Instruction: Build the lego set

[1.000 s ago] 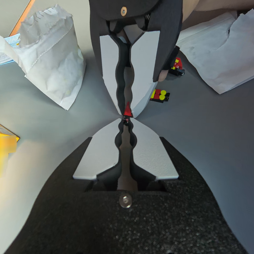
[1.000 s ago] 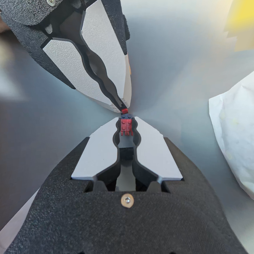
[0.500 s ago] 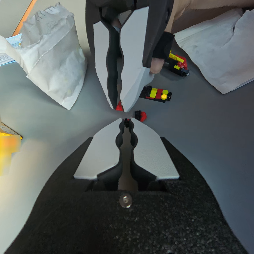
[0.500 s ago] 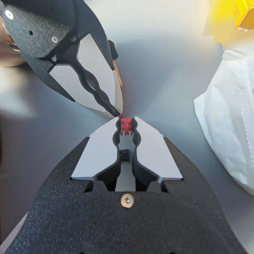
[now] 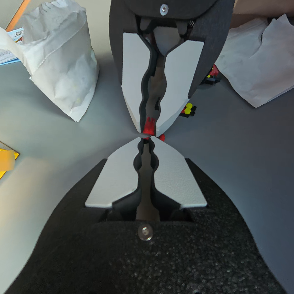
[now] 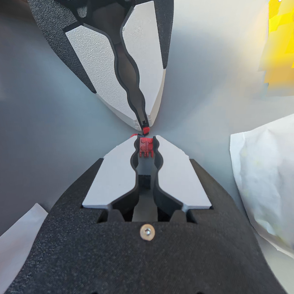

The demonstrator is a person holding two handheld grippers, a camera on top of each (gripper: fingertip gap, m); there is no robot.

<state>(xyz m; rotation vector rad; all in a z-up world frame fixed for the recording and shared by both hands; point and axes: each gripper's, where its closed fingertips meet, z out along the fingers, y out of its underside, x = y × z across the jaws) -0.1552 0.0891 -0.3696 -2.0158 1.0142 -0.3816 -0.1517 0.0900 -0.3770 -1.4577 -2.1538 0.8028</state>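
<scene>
My left gripper is shut on a small red and black lego piece; the piece shows as a red nub in the right wrist view. My right gripper is shut on a pair of red studded plates with clip fingers, which also show in the left wrist view. The two grippers meet tip to tip above the grey table, and the two pieces are touching or nearly touching. A small red piece shows just right of the tips, mostly hidden.
Two small black, red and yellow lego assemblies lie behind the right gripper. White paper bags stand at far left and far right. A yellow box sits at the left edge, a booklet behind the left bag. Left and right tips are no more than a few centimetres apart.
Half a second ago the right gripper had drawn back and tilted away from my left one. It has come back straight, tip to tip. Both grips are unchanged.
</scene>
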